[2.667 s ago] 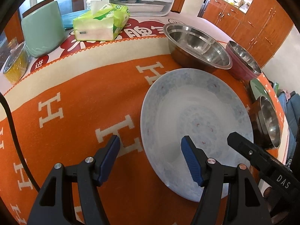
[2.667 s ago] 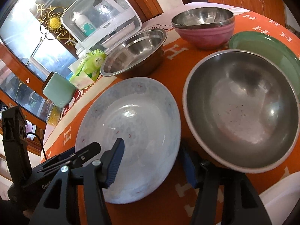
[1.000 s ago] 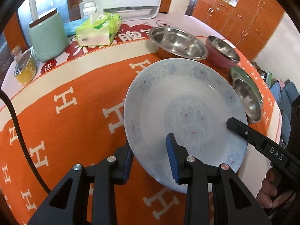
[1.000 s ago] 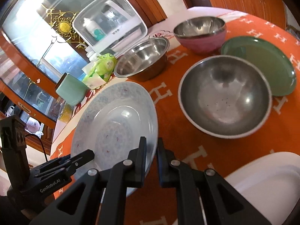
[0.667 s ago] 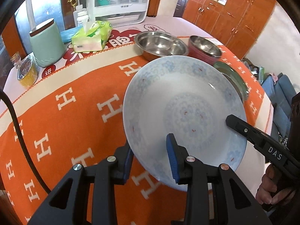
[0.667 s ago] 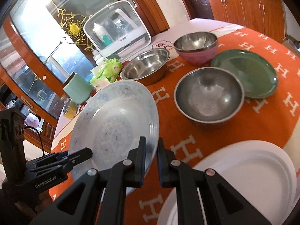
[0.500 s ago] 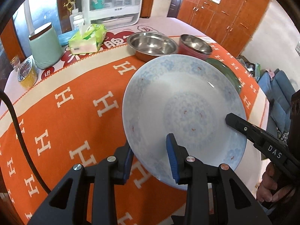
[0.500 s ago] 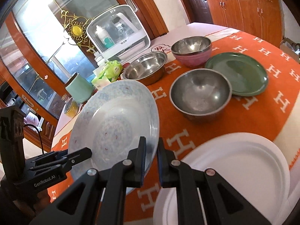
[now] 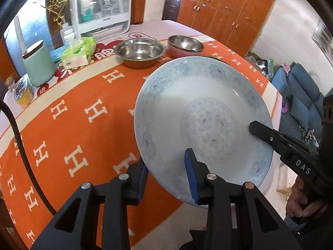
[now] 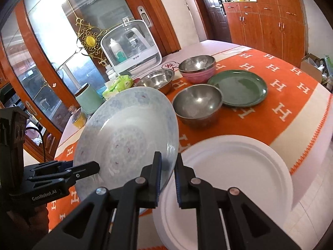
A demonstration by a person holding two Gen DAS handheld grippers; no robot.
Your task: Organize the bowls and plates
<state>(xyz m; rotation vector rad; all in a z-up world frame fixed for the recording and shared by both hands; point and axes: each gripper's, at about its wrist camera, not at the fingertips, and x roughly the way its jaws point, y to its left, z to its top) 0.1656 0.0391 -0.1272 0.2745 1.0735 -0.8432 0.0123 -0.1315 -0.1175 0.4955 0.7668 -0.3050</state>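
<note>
Both claws clamp opposite rims of the round blue-patterned porcelain plate, left claw and right claw holding it tilted above the orange-clothed bench.

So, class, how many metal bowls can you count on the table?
3. A wide steel bowl sits near the tissue pack, a pink-sided steel bowl behind the green plate, and a rounder steel bowl beside the lifted patterned plate. More may be hidden behind it.

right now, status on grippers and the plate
Left gripper and right gripper shut on blue-patterned plate, lifted and tilted. White plate on the table beside it. Nothing blocking.
</note>
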